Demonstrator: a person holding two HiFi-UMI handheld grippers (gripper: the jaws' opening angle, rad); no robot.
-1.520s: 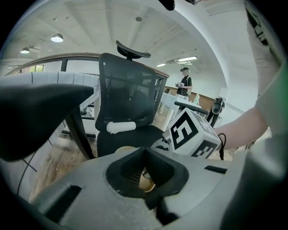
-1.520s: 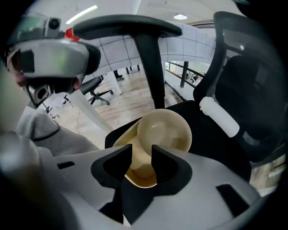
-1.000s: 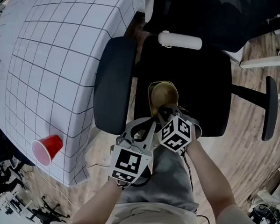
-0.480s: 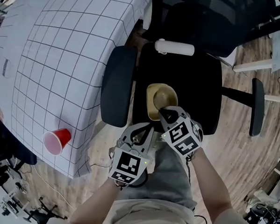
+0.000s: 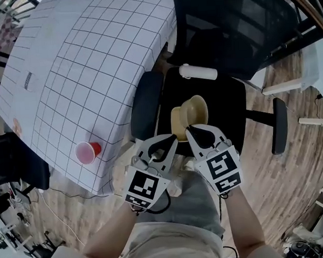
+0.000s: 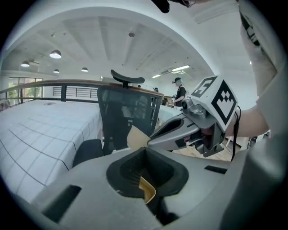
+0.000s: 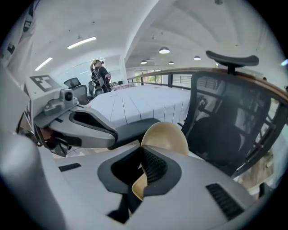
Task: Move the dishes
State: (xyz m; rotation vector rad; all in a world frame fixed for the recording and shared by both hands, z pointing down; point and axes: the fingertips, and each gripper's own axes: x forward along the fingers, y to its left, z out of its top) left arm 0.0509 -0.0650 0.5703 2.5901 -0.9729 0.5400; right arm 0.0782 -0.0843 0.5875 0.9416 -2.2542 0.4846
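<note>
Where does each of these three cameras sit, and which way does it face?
Head view: on the person's head, facing steeply down at black office chair and white gridded table; shows forearms, left gripper, right gripper.
Left gripper view: on that gripper, facing along fingers shut on a tan dish rim; shows right gripper.
Right gripper view: on that gripper, facing along fingers shut on a round tan bowl; shows left gripper.
Shared: both gripper views catch chair and table.

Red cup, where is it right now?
In the head view, the red cup sits at left, on the near corner of the grid-patterned table, left of the chair's armrest.
</note>
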